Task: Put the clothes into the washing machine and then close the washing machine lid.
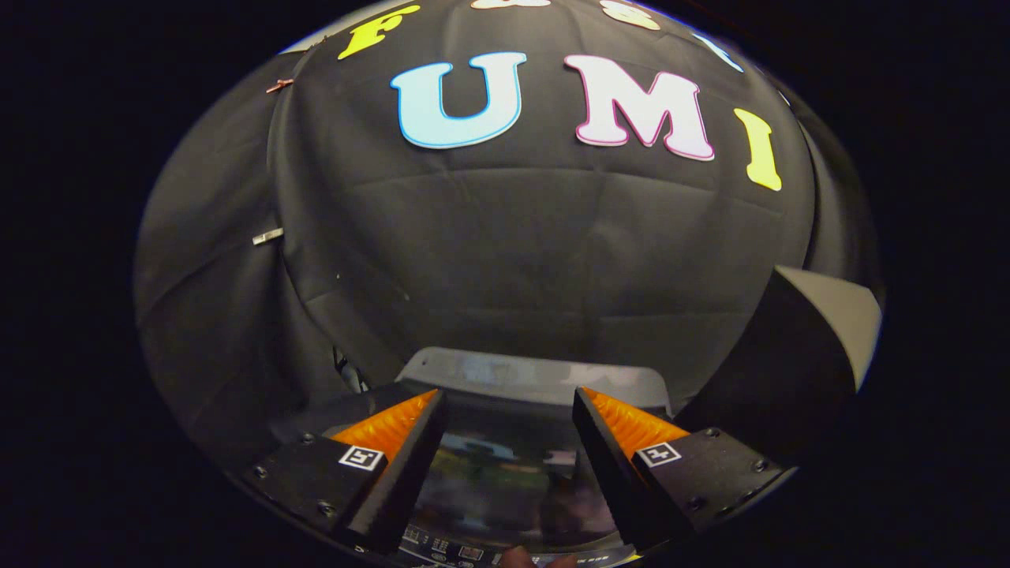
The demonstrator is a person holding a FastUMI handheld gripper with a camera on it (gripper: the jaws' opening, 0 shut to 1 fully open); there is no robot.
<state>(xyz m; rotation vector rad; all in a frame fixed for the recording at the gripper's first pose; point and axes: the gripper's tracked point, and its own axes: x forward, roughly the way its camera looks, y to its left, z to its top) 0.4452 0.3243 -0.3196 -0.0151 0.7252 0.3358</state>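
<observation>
Tool points level at the booth wall, fingers spread wide and gripping nothing. Washer lies below and between them, its grey back edge at 12 o'clock from the tips; the dark glossy lid spans the gap. Control panel sits at 6 o'clock. Clothes cannot be made out.

Beyond the spread, empty fingers of the gripper, the washing machine shows a smooth grey plastic rear rim and a glossy, reflective dark lid, while behind it hangs matt, creased black cloth.
</observation>
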